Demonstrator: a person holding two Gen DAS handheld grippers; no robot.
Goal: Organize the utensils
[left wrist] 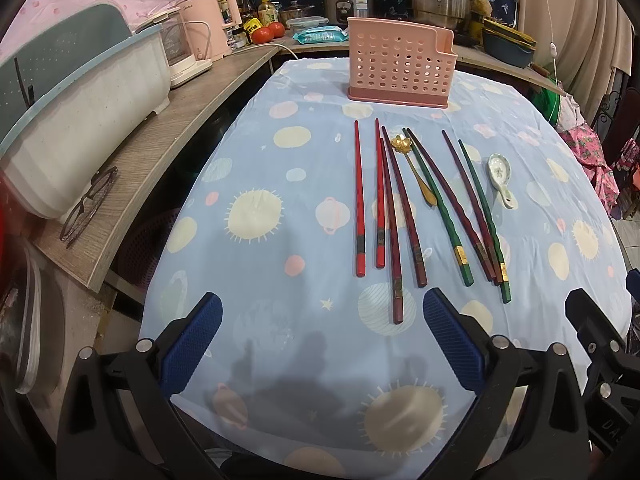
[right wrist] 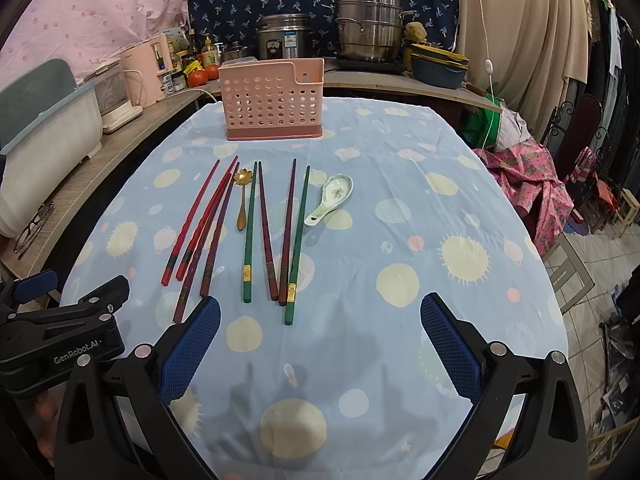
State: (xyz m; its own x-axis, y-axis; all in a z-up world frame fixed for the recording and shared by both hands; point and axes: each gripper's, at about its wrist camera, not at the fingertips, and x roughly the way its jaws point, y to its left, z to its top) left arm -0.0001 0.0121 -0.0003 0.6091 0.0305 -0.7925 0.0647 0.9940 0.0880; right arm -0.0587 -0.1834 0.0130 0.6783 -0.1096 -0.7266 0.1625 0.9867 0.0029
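Observation:
Several chopsticks lie side by side on the blue tablecloth point(left wrist: 280, 184): red ones point(left wrist: 359, 200) point(right wrist: 188, 228), dark maroon ones point(left wrist: 404, 208) point(right wrist: 266, 232) and green ones point(left wrist: 440, 216) point(right wrist: 298, 240). A small gold spoon point(left wrist: 416, 172) point(right wrist: 241, 200) lies among them. A white ceramic spoon point(left wrist: 502, 178) point(right wrist: 330, 198) lies to their right. A pink perforated utensil holder point(left wrist: 400, 64) point(right wrist: 272, 100) stands upright beyond them. My left gripper point(left wrist: 320, 316) is open and empty, just short of the chopstick ends. My right gripper point(right wrist: 320, 318) is open and empty near the green chopstick's end.
A wooden counter point(left wrist: 160, 140) runs along the left with a white tub point(left wrist: 80, 112), glasses point(left wrist: 88, 204) and a pink appliance point(left wrist: 216, 20). Metal pots point(right wrist: 368, 28) and tomatoes point(right wrist: 198, 76) stand at the back. Pink cloth point(right wrist: 528, 184) hangs off the table's right.

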